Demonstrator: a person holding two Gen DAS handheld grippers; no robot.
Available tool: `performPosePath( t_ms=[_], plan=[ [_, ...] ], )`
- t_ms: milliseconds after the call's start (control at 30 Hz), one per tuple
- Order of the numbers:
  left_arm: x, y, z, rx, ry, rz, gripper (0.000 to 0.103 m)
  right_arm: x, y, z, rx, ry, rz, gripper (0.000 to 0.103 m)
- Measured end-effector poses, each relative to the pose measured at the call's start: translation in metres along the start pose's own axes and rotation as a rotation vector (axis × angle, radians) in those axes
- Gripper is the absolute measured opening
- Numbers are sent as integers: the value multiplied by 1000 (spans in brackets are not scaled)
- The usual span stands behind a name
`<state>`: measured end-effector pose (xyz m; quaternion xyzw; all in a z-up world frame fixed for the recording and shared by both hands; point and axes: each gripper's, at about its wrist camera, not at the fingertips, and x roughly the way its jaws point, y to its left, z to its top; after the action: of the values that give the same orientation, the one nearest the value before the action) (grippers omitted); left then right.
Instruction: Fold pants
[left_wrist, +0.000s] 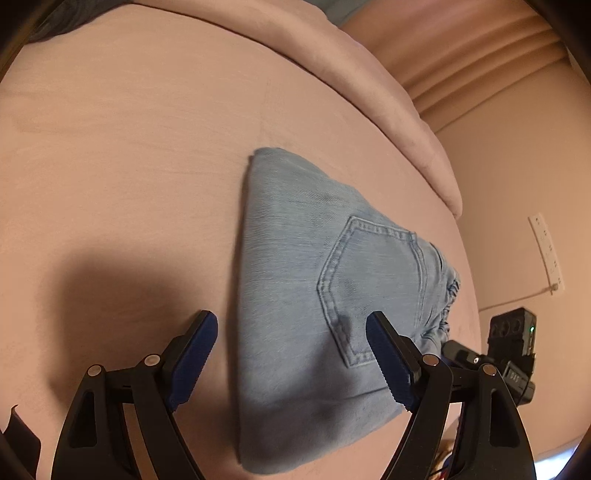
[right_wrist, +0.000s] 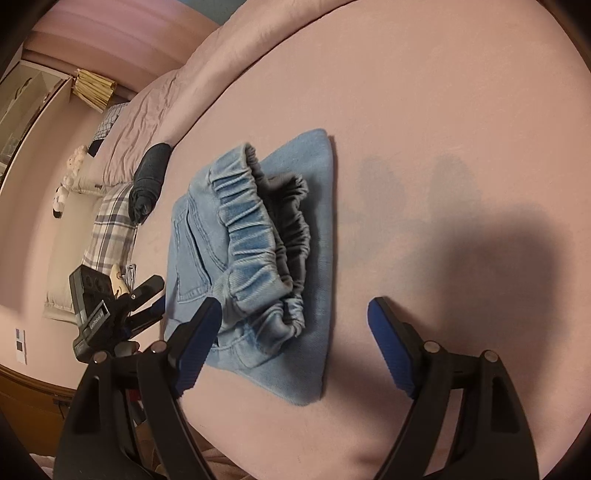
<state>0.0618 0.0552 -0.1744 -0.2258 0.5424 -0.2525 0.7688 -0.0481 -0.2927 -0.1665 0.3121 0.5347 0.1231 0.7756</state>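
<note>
Light blue denim pants (left_wrist: 310, 288) lie folded into a compact bundle on the pink bed sheet (left_wrist: 129, 166), back pocket up. In the right wrist view the pants (right_wrist: 258, 236) show their elastic waistband on top. My left gripper (left_wrist: 291, 354) is open and empty, hovering above the near end of the bundle, its fingers either side of it. My right gripper (right_wrist: 295, 325) is open and empty, close above the bundle's near corner. The right gripper also shows in the left wrist view (left_wrist: 509, 354), and the left gripper in the right wrist view (right_wrist: 122, 306).
A folded pink duvet (left_wrist: 369, 74) lies along the far side of the bed. A dark garment (right_wrist: 149, 181) and a plaid cloth (right_wrist: 110, 229) lie by the bed's edge. A wall power strip (left_wrist: 546, 251) hangs at the right.
</note>
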Motion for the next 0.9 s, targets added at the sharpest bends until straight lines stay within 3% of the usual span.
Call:
performPosePath(
  t_ms=[233,433,600,900],
  plan=[
    [12,-13,2,78,16,12,82,15,1,12,-8,-4,47,86],
    [17,-21,0,127,24,16,81,29,14,17,-87,2,24,86],
    [16,-22,0,141,26,37,67,34,20,19,-133,-7,0,85],
    [11,-20,0,132,10,34,40,34,27,18,-196,-23,-94,59]
  ],
)
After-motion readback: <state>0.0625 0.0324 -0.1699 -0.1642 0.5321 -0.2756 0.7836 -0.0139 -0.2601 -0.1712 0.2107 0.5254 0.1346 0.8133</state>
